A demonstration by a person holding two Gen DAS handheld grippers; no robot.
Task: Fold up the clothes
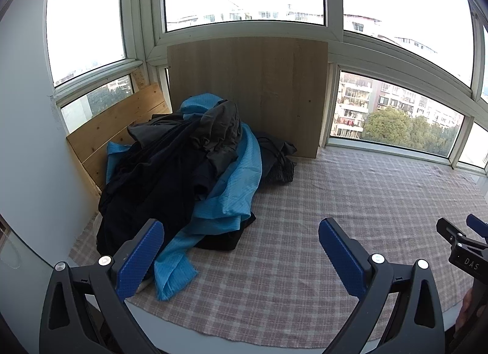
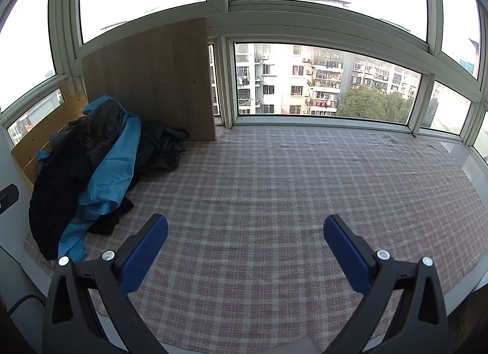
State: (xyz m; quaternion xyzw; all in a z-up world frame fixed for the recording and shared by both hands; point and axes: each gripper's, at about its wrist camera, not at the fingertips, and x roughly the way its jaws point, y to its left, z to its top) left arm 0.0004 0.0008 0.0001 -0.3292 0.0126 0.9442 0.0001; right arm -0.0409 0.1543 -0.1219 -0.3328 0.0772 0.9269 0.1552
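Daylight is pouring through the bay windows [image 2: 320,79] that are wrapping around the checked cloth [image 2: 289,186] we are working over. Apartment blocks and trees are showing beyond the glass.

We are holding the left gripper [image 1: 241,251] above the near left part of the cloth, its blue pads [image 1: 141,258] spread wide with nothing between them. It is pointing toward the clothes pile [image 1: 183,164], which is sitting in the far left corner, leaning against a pale board [image 1: 247,88] and a pine panel [image 1: 116,128]. A blue garment [image 1: 235,189] is spilling down the front of the pile, one end trailing onto the cloth just beside the left pad. Black and dark grey pieces are lying heaped over and under it, and a small dark bundle [image 1: 277,158] is resting to the pile's right, at the foot of the board.

We are holding the right gripper [image 2: 245,250] over the bare middle of the cloth, well apart from the pile, jaws likewise spread and gripping nothing. From the left wrist view, its tip is peeking in at the right edge.

Nothing on the cloth is looking folded yet; the clothes are all lying crumpled together.
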